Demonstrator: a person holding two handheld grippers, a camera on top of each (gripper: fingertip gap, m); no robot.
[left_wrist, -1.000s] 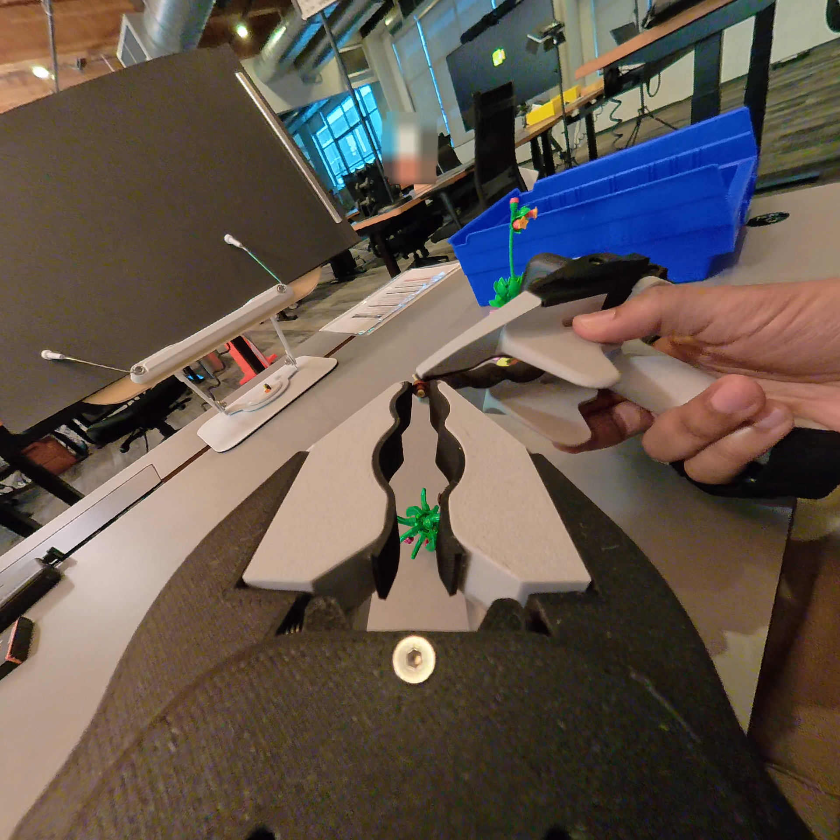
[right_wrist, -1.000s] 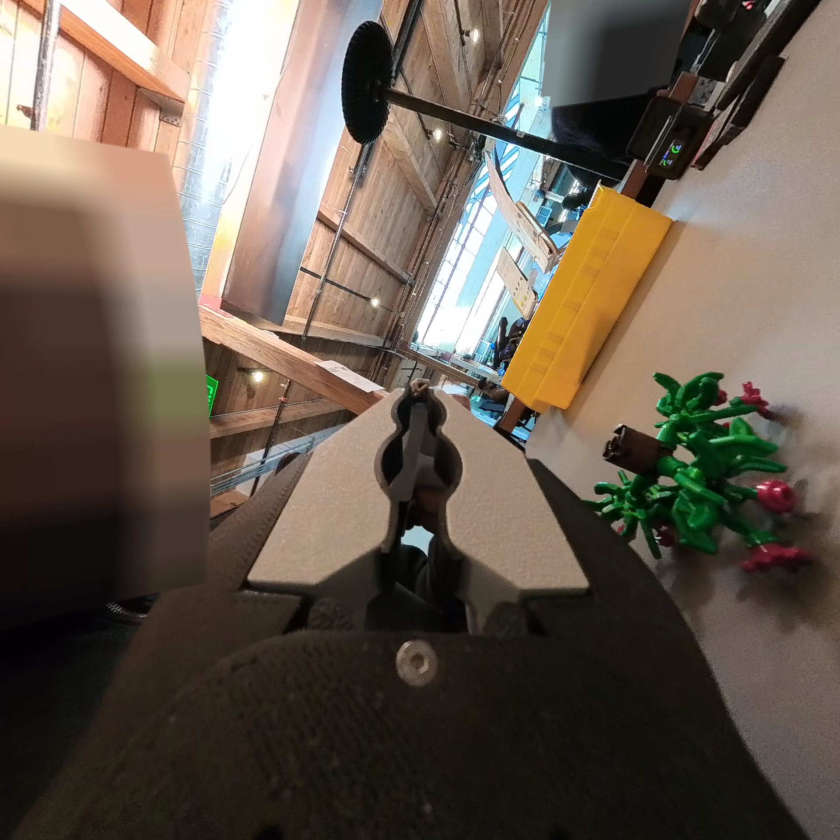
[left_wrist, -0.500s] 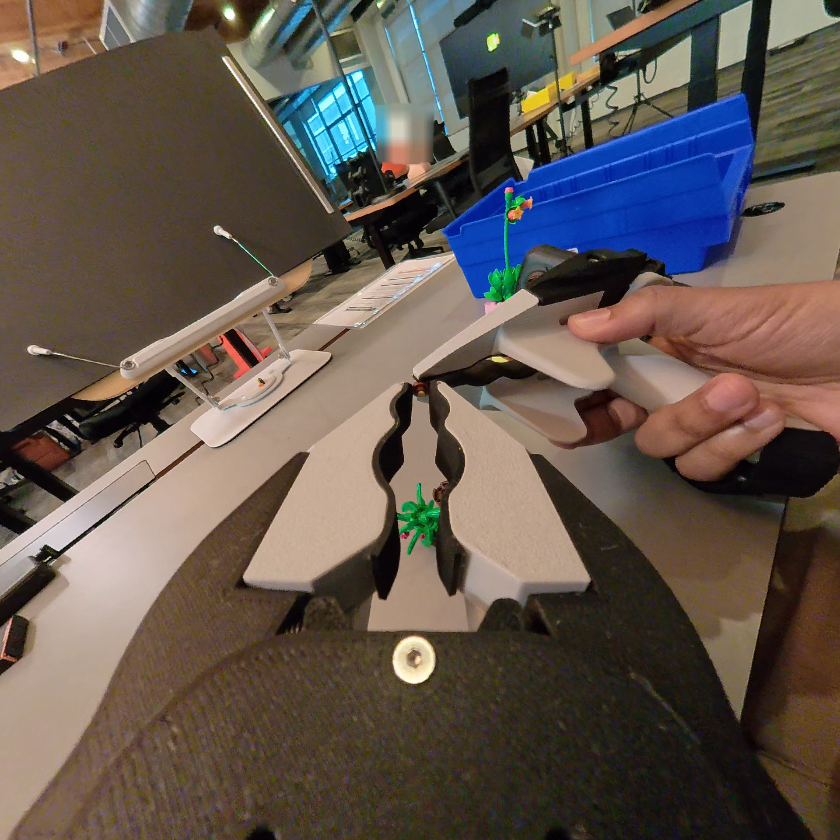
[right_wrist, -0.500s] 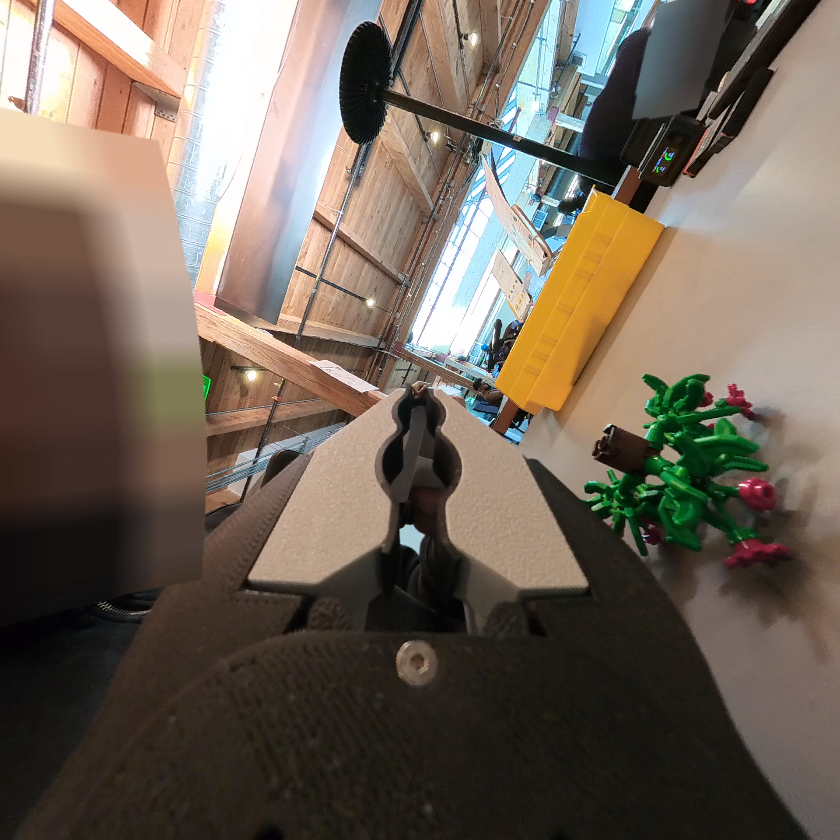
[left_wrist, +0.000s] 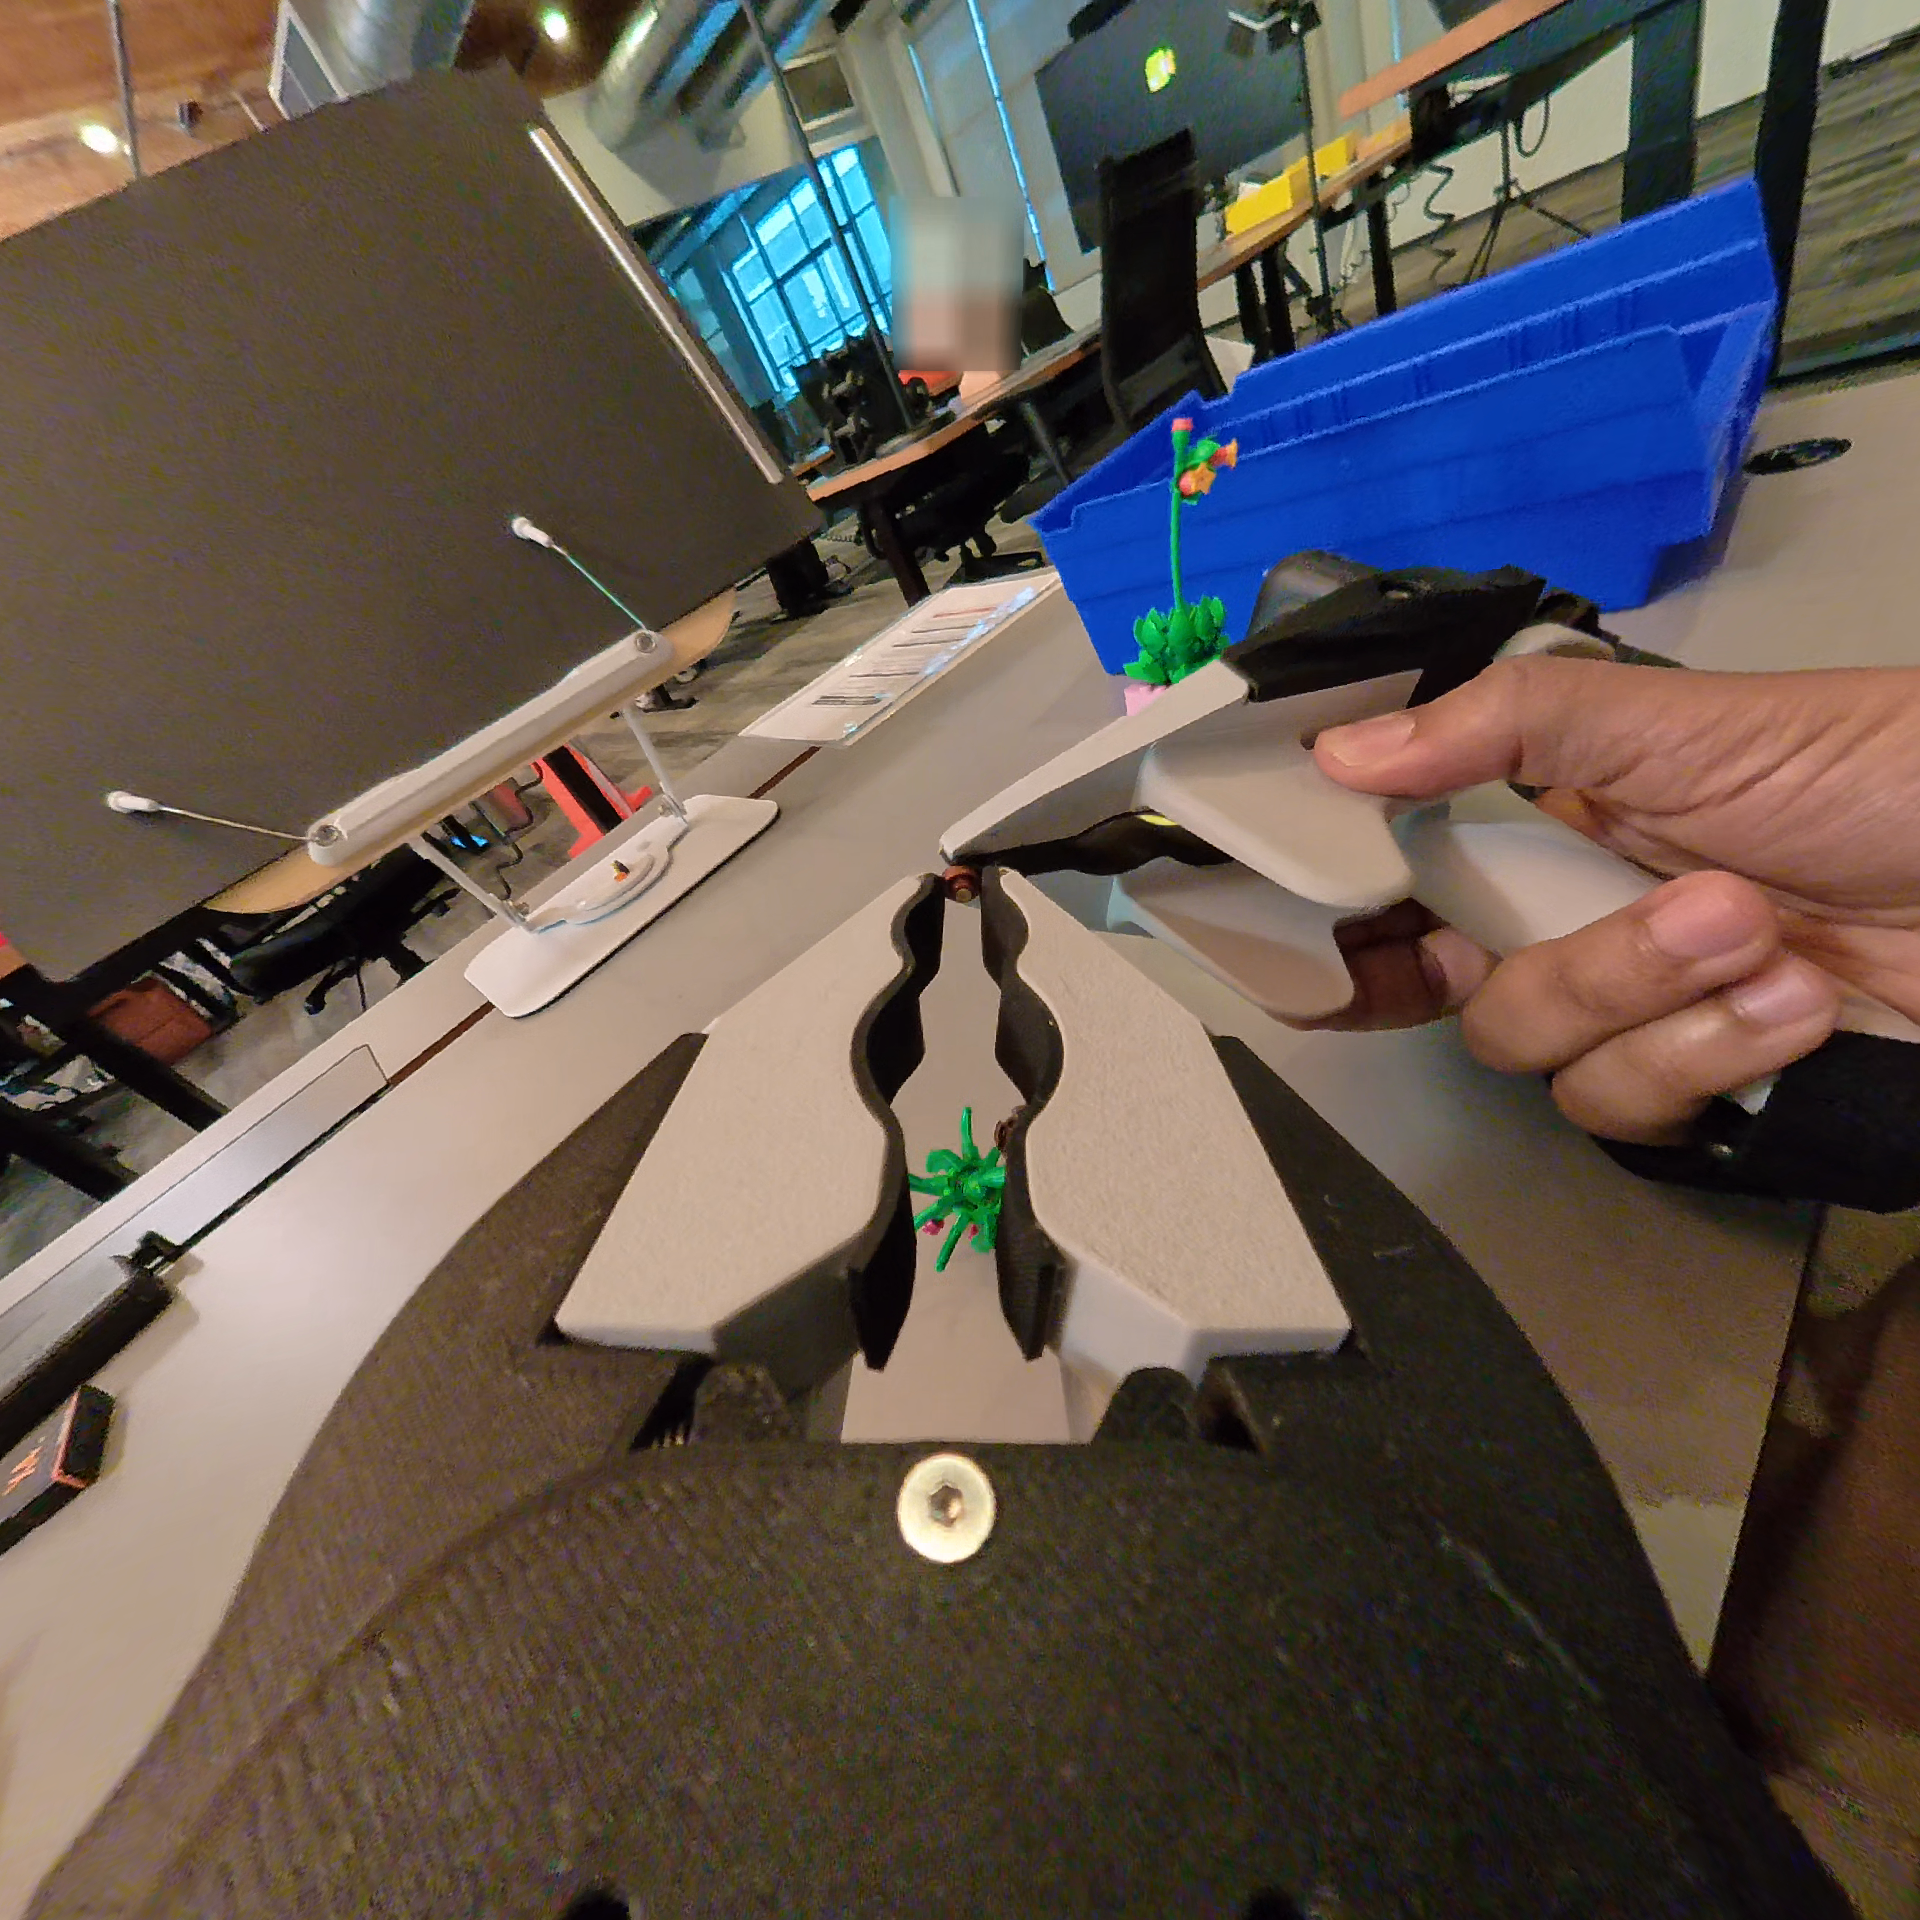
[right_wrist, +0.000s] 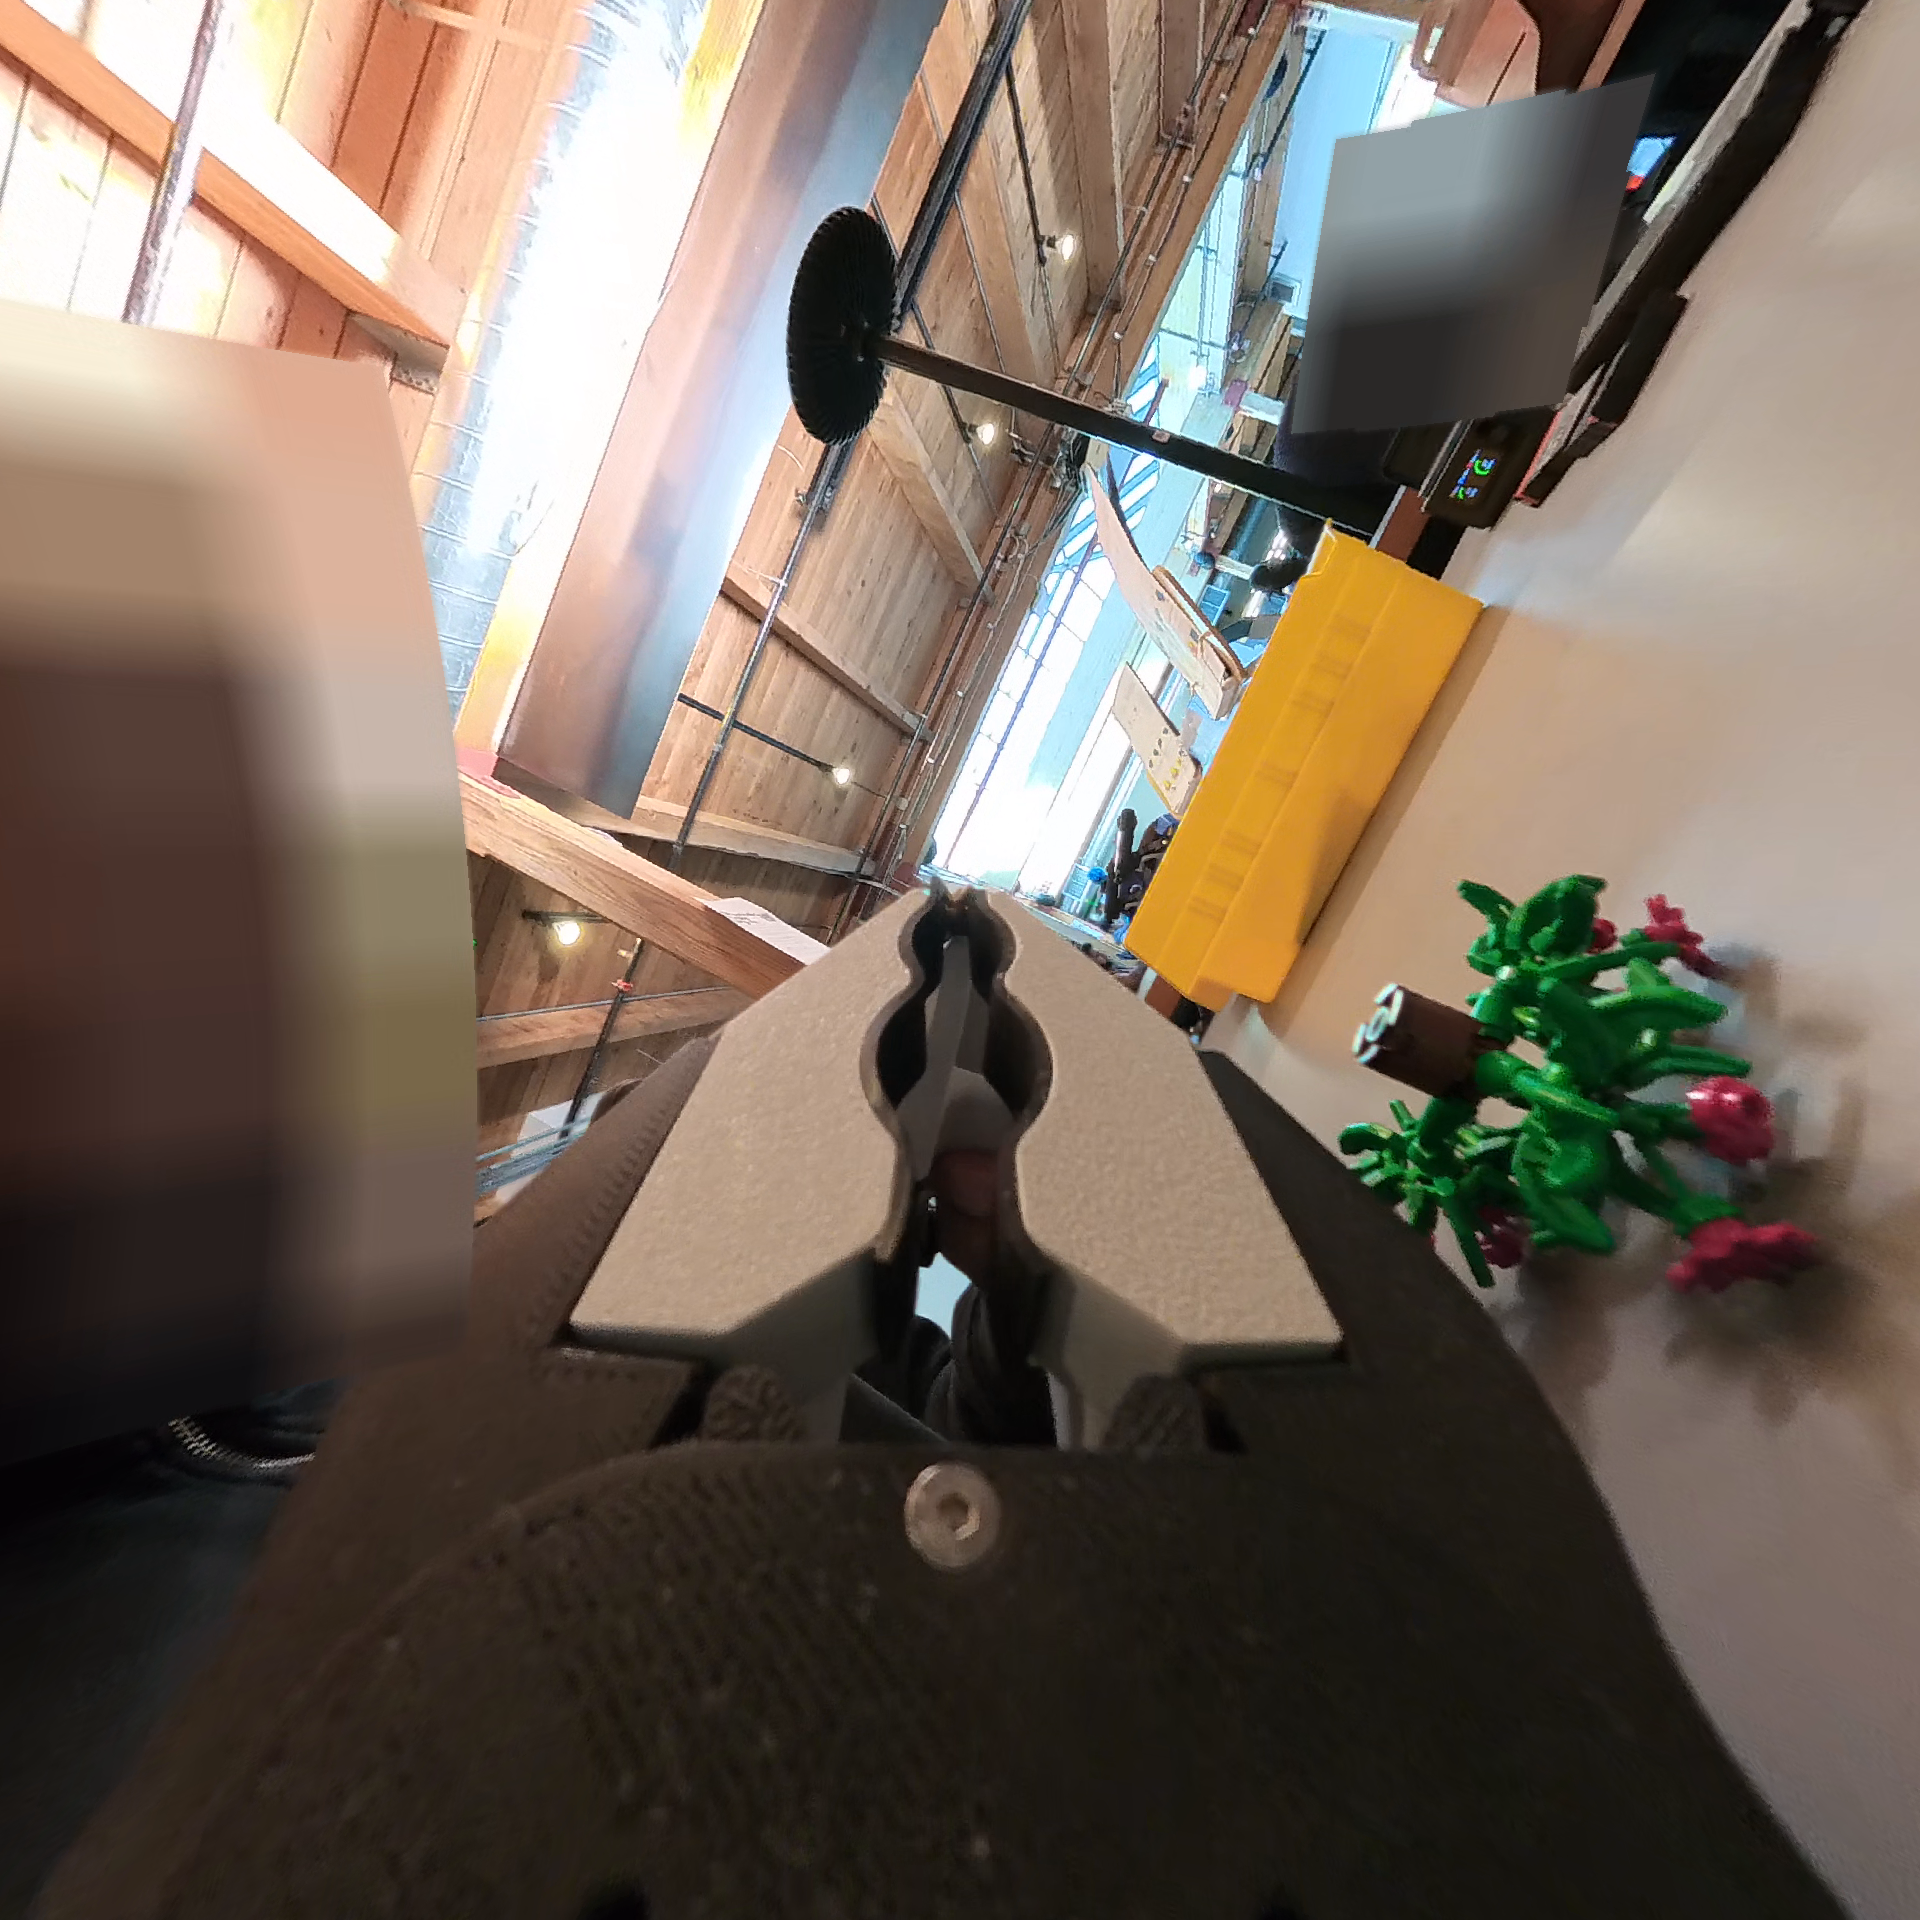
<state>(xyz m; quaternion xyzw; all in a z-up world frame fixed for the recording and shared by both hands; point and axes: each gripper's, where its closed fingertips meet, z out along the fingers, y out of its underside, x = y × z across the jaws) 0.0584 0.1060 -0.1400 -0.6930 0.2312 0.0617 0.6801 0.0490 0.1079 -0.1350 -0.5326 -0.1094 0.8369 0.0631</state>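
While the left gripper (left_wrist: 963, 885) points along the grey table (left_wrist: 644, 987), its two fingers converge until the tips pinch a small brown piece (left_wrist: 962, 886); the gap between them widens farther back. Through that gap a green toy sprig (left_wrist: 958, 1184) with tiny pink buds shows on the table below, close against the right finger's inner edge.

The right gripper (left_wrist: 961, 844), held in a person's hand (left_wrist: 1683, 862), comes in from the right in the left wrist view and meets the same brown piece with its closed tip, so both grippers touch it from different sides. In the right wrist view the right gripper (right_wrist: 951, 904) has its tips drawn together with only a sliver between them; what lies at the very tip is too small to tell there. That view is rolled sideways, so the table (right_wrist: 1766, 727) runs up the right edge.

On it, just beside the right gripper, lies a toy plant (right_wrist: 1558, 1081) with green leaves, dark pink flowers and a brown stub of stem (right_wrist: 1418, 1029) pointing toward the gripper. A yellow bin (right_wrist: 1309, 790) sits farther along the table.

In the left wrist view a blue bin (left_wrist: 1455, 457) stands behind the hand, and a small upright toy flower (left_wrist: 1179, 582) in a pink base rises in front of it. A white stand (left_wrist: 582, 790) props up a dark panel (left_wrist: 343, 416) at left.
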